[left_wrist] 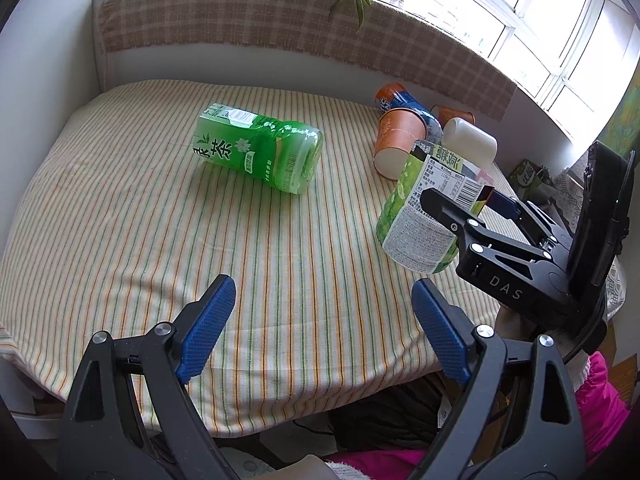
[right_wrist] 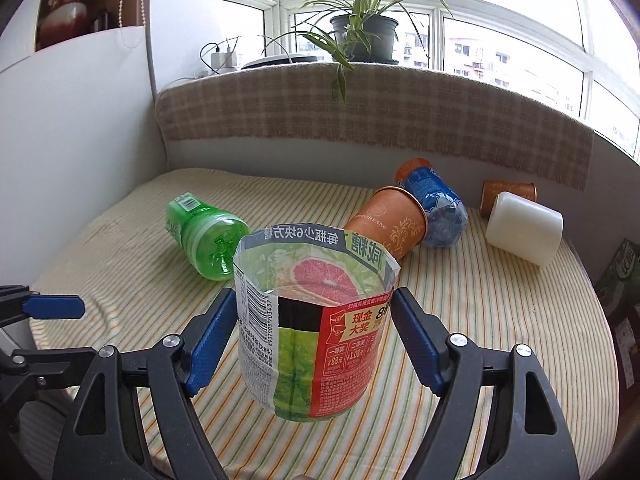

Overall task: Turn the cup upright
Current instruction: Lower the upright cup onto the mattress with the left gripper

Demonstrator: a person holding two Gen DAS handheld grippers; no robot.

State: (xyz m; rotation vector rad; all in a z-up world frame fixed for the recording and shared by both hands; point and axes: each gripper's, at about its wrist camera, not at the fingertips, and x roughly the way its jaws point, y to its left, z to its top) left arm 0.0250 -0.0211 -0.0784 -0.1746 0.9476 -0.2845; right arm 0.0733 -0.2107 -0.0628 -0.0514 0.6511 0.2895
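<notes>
Right gripper [right_wrist: 312, 332] jaws clenched on cut bottle cup [right_wrist: 316, 328], mouth up, held above striped worktop [right_wrist: 500, 320]. Left gripper [left_wrist: 324, 320] jaws released, spread wide, nothing between. Green bottle [left_wrist: 260, 148] lies on side mid-worktop. Orange cup [left_wrist: 398, 140], white cup [left_wrist: 472, 138] lie toppled near back.

striped cloth [right_wrist: 480, 320] covers the surface. potted spider plant [right_wrist: 362, 32] on the sill above a plaid cloth [right_wrist: 360, 108]. charger and cables [right_wrist: 222, 58] left of the plant. green box [right_wrist: 624, 276] at the surface's far right edge, possibly a carton, partly cut off.
</notes>
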